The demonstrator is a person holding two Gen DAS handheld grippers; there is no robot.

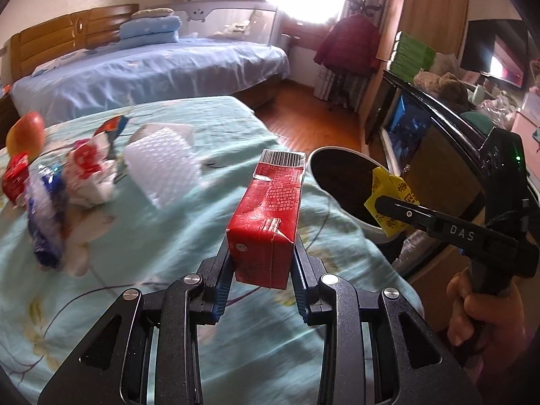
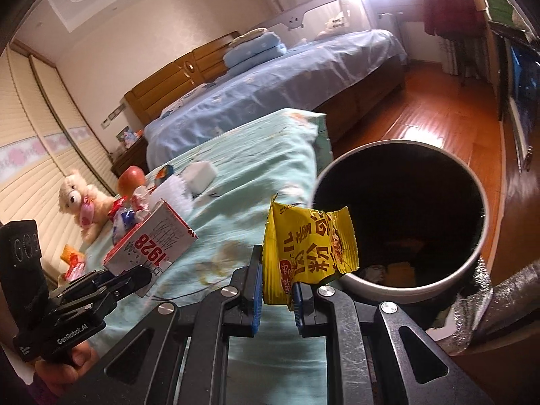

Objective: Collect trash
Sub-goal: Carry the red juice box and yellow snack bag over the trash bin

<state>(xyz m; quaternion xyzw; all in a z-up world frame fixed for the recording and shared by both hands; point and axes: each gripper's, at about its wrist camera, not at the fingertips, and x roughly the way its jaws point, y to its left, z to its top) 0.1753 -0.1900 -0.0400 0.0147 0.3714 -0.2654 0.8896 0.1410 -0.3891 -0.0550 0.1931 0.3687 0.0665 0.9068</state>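
Observation:
My left gripper (image 1: 261,263) is shut on a red drink carton (image 1: 266,216) and holds it above the teal bedspread (image 1: 168,236); the carton also shows in the right wrist view (image 2: 152,239). My right gripper (image 2: 276,297) is shut on a yellow snack wrapper (image 2: 308,239) at the near rim of the white trash bin (image 2: 472,263), which has a dark inside with some trash at the bottom. In the left wrist view the wrapper (image 1: 391,192) hangs over the bin (image 1: 371,226). Loose wrappers (image 1: 87,168) and white foam (image 1: 162,165) lie on the bedspread.
An apple (image 1: 25,135) lies at the left by the wrappers. A teddy bear (image 2: 82,202) sits at the bed's far left. A blue bed (image 1: 152,71) stands behind, wood floor (image 2: 422,114) between. A dark TV cabinet (image 1: 422,118) runs along the right.

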